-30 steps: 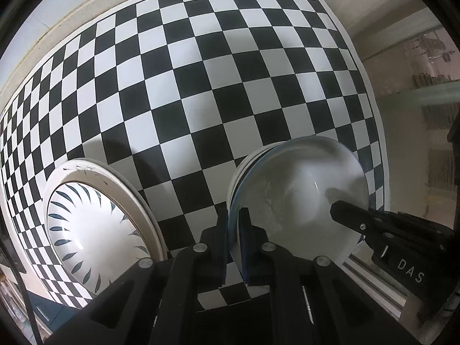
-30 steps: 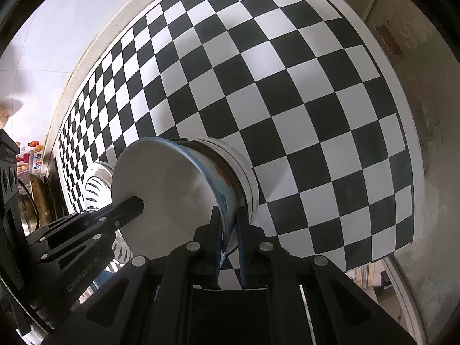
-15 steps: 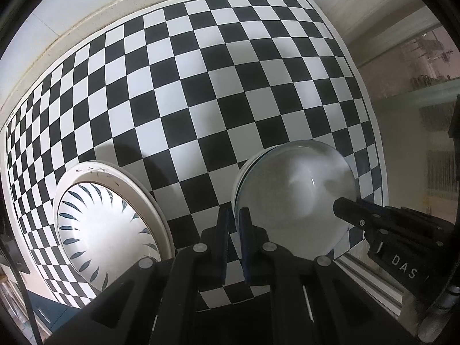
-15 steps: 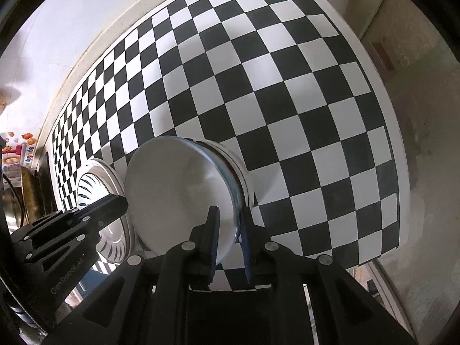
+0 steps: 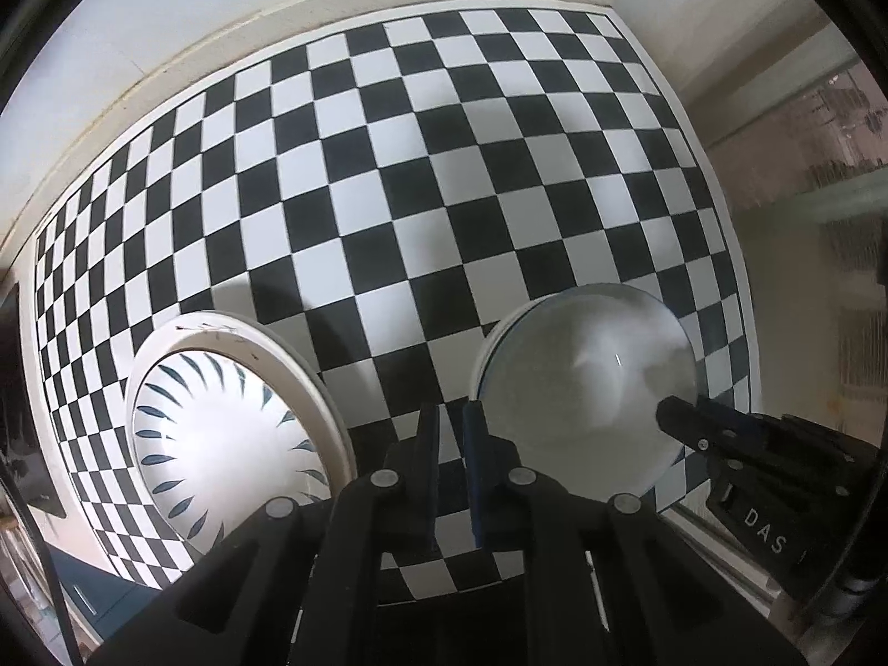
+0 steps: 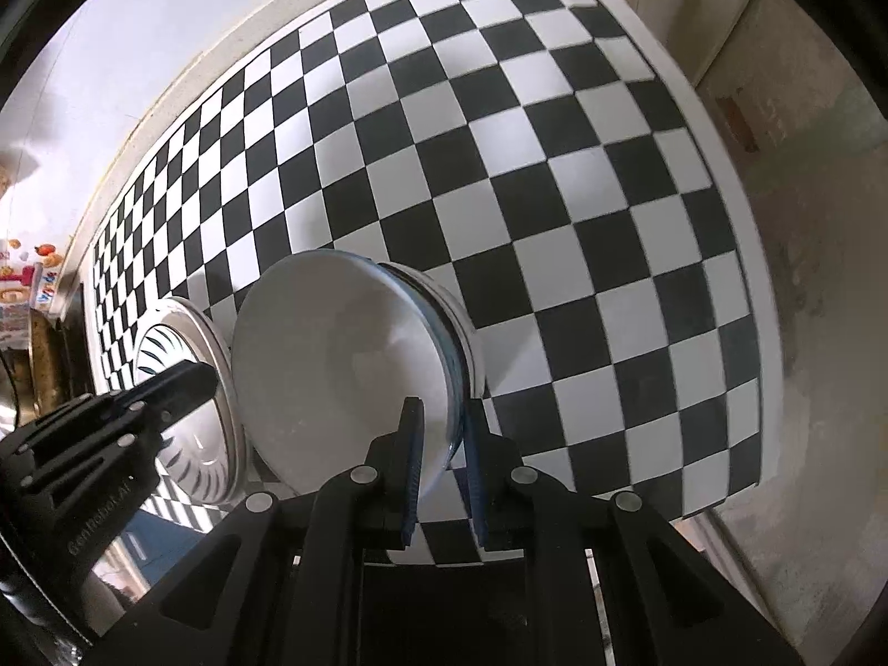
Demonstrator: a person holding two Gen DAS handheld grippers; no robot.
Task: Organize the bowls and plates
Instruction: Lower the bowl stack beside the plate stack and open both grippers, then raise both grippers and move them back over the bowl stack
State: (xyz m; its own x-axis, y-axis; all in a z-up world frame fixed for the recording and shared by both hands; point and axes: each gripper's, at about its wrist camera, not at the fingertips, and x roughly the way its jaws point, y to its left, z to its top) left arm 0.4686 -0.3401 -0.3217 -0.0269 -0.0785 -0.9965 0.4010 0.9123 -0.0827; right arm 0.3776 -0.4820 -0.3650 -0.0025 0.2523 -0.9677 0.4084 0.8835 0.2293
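Note:
A white bowl (image 6: pixel 333 366) sits nested in another bowl (image 6: pixel 463 327) on the checkered tabletop (image 6: pixel 555 194). My right gripper (image 6: pixel 441 444) has its fingers slightly parted on either side of the top bowl's rim, loosely around it. The nested bowls also show in the left wrist view (image 5: pixel 588 383), with the right gripper (image 5: pixel 682 416) at their right edge. My left gripper (image 5: pixel 450 427) is narrowly open and empty, above the tabletop between the bowls and a white plate with dark leaf marks (image 5: pixel 227 433). The plate also shows in the right wrist view (image 6: pixel 194 388).
The checkered tabletop (image 5: pixel 444 194) ends at a white wall at the back and at a near edge below the grippers. The left gripper (image 6: pixel 166 388) reaches in over the plate. Cluttered shelves stand at the far left (image 6: pixel 22 288).
The bowl has come down level into the lower bowl. My left gripper has let go of its rim and drawn back left. My right gripper's fingers have parted slightly.

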